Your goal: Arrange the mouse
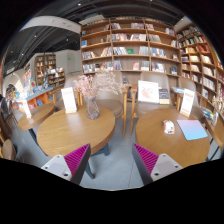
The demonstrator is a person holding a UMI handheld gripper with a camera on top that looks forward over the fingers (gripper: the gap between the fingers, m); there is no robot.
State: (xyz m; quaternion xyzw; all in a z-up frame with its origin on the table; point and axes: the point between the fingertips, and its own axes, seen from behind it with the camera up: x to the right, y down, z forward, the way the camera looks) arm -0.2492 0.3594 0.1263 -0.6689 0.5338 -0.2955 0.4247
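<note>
My gripper (110, 160) is open and empty, held high over the grey floor between two round wooden tables. Its magenta pads (76, 156) stand wide apart with only floor between them. On the right table (160, 140), beyond the right finger, lies a small pale object (168, 127) that may be the mouse, too small to tell for sure. Next to it lies a light blue flat mat or book (192, 129). Both are well ahead and to the right of the fingers.
The left round table (72, 130) bears a vase of pale flowers (92, 102) and a white sign (68, 98). Another sign (187, 101) stands on the right table. Wooden chairs (128, 100) and tall bookshelves (130, 45) stand behind.
</note>
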